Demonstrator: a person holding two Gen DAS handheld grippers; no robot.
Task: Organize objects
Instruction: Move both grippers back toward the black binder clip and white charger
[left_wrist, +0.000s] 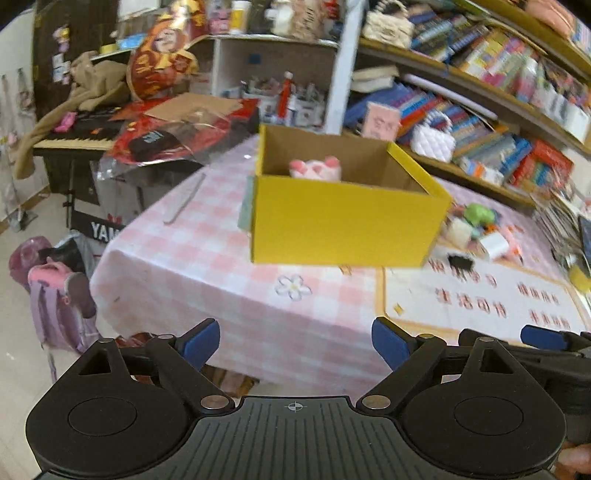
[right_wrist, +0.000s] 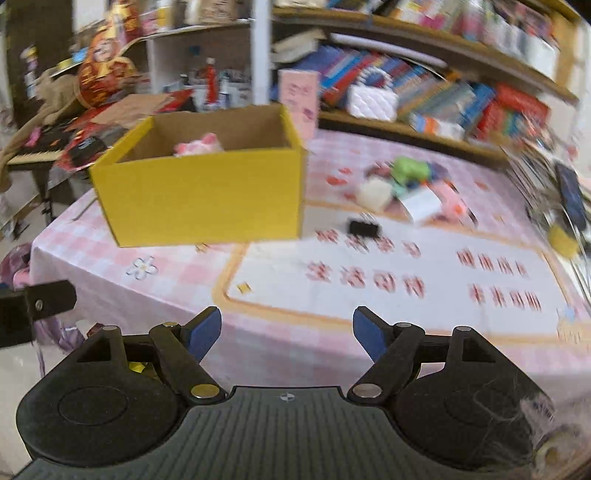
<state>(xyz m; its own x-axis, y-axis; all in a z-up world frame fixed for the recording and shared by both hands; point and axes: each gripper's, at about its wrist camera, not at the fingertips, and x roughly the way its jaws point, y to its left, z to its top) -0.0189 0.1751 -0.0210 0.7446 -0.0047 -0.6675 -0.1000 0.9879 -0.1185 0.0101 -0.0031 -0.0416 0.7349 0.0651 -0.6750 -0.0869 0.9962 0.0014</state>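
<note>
A: Yellow box (left_wrist: 347, 218), open-topped cardboard, plain brown inside, bright yellow outside. Sits on the table (left_wrist: 207, 266), on the pink-and-white checked cloth, toward the left end, just left of the white mat with red characters (right_wrist: 406, 280).

B: Contents?

A: One pink plush toy (left_wrist: 316, 168) inside, against the far wall. Pink ears and a white patch show above the rim; the rest is hidden by the front wall.

B: Loose items?

A: A small pile (right_wrist: 410, 188) on the cloth to the right of the box, near the bookshelf side. Blurred. Can make out a green soft lump (right_wrist: 408, 168), a cream-white blob (right_wrist: 373, 194), a white card-like block (right_wrist: 421, 205), something pink beside it. A black binder clip (right_wrist: 364, 227) lies apart from the pile, at the mat's far edge, near the box's right corner.

B: Grippers?

A: Left gripper (left_wrist: 295, 341) spread wide, blue pads well apart, nothing between them; held off the table's near edge, facing the box. Right gripper (right_wrist: 287, 328) likewise spread wide and empty, over the near edge by the mat.

B: Background?

A: Bookshelf (left_wrist: 480, 92) packed with books behind the table; a keyboard (left_wrist: 74, 138) at far left.
</note>
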